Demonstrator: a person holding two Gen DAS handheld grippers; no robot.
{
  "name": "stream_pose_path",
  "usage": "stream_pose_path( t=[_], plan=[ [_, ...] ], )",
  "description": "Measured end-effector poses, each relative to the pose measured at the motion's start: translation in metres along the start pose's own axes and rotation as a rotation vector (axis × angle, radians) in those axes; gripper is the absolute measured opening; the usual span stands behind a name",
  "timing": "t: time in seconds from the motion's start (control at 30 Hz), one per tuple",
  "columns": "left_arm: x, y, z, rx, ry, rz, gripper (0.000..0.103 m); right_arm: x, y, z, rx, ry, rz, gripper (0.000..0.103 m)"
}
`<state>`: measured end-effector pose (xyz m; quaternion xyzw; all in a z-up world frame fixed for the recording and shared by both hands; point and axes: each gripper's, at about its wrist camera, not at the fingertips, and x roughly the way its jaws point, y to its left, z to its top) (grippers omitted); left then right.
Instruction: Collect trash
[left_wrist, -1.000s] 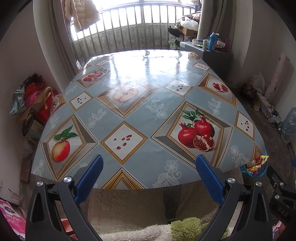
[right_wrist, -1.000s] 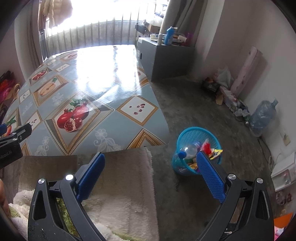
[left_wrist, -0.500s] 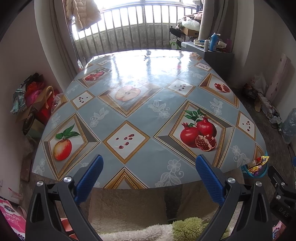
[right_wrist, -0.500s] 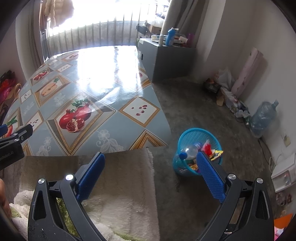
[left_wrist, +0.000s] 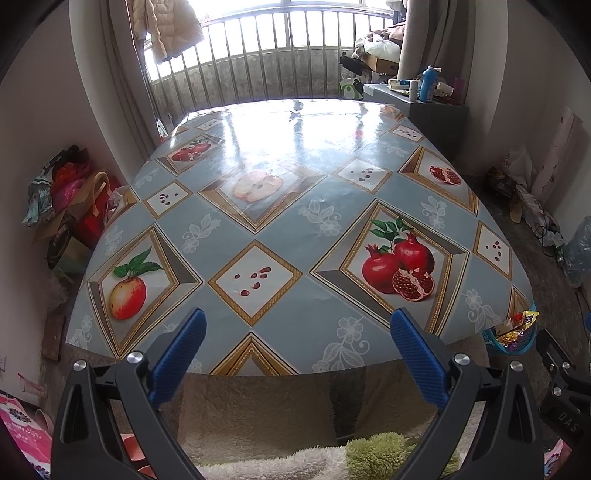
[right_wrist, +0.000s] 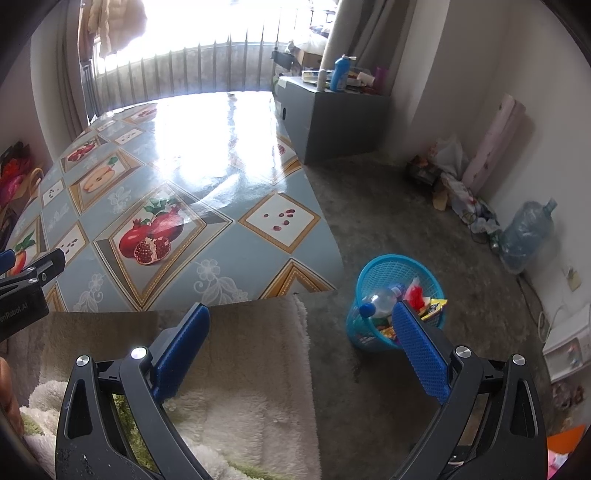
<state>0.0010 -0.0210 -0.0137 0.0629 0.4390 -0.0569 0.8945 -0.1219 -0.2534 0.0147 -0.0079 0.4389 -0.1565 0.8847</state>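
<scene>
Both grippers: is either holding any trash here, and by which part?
Nothing is held. The left gripper and right gripper are both open with empty gaps. The trash sits in the blue basket.

Glossy, smooth oilcloth on the table (left_wrist: 295, 221); blue plastic mesh basket (right_wrist: 391, 269); fluffy cloth rug (right_wrist: 240, 417); rough matt floor (right_wrist: 406, 214); textured blue pads (right_wrist: 421, 350); metal railing (left_wrist: 258, 59).

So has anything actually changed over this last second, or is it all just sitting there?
Very little. Both cameras drifted slightly, so the table sits a touch lower in view. Nothing was taken hold of or let go. The left gripper and right gripper stay open and empty, and the blue basket of trash stays on the floor.
</scene>
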Motion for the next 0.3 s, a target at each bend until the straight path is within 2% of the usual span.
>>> stream_pose_path(
  t=[0.3],
  plan=[
    [-0.0006, 0.0014, -0.0005, -0.001, 0.001, 0.000, 0.098, 0.0006, -0.0006, -0.0002, -0.001, 0.000, 0.001, 0.095]
  ],
)
